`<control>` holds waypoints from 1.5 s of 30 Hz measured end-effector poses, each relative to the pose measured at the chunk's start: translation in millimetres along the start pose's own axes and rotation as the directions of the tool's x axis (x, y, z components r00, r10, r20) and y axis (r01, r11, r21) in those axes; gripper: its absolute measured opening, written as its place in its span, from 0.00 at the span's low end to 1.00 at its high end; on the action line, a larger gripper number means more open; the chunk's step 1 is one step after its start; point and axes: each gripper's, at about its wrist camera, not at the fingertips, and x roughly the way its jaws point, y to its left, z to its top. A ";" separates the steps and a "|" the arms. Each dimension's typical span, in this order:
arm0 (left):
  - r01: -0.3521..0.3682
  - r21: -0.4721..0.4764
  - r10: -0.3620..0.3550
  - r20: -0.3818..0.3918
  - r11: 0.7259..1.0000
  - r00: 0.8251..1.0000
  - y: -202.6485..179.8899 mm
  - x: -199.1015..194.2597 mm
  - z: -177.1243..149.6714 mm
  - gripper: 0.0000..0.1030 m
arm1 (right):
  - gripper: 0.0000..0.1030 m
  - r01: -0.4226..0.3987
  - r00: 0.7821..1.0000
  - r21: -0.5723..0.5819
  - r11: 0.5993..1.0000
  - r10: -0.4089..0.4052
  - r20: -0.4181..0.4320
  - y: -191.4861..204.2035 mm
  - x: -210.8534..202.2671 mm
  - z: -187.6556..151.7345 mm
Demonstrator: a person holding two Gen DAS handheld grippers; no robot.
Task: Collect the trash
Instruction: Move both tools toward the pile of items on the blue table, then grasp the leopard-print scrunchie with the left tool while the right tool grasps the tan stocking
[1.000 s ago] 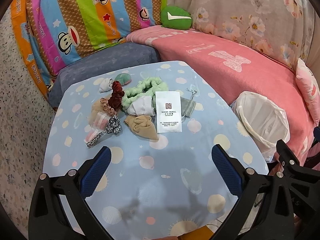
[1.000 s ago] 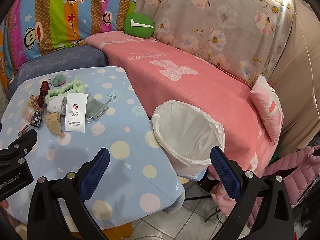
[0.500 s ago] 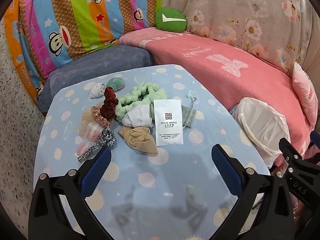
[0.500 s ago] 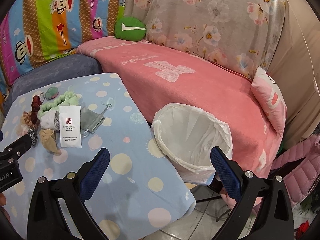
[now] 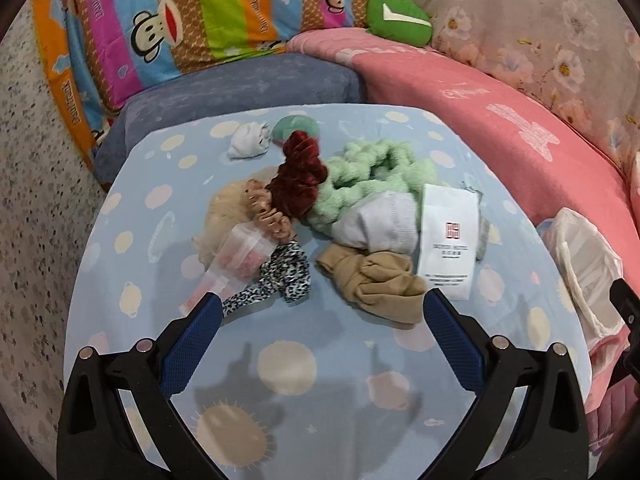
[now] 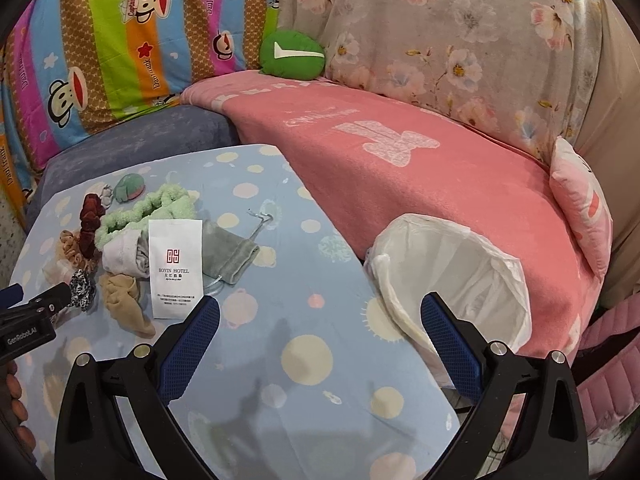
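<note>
While both claws gape wide and hold nothing, the left claw (image 5: 320, 316) hovers near the tan sock (image 5: 374, 282) on the table (image 5: 320, 364). The right claw (image 6: 320, 320) hangs between the hotel packet (image 6: 175, 266) and the lined trash bin (image 6: 452, 276).

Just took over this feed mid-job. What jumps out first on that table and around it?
A jumbled heap of soft things sits mid-table: a fluffy green headband, a dark red scrunchie, a tan sock and a white hotel packet along its right side. Off the table's right edge, against the pink blanket, stands a bin with a white liner, which looks empty. Both the left gripper and the right gripper hover with jaws open, holding nothing.
</note>
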 end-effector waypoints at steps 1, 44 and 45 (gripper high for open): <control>-0.003 -0.020 0.003 -0.008 1.000 1.000 8.1 6.4 0.1 0.93 | 0.93 -0.008 1.000 -0.004 1.000 0.008 -0.005 5.1 4.4 -0.5; 0.165 -0.073 -0.174 -0.131 0.984 0.976 42.8 64.9 9.9 0.01 | 0.07 -0.497 0.842 -0.028 0.867 0.474 -0.259 155.0 79.9 -27.0; 0.166 -0.068 -0.173 -0.122 0.984 0.977 42.5 59.3 9.9 0.01 | 0.07 -0.498 0.844 -0.038 0.866 0.475 -0.250 154.9 75.1 -26.0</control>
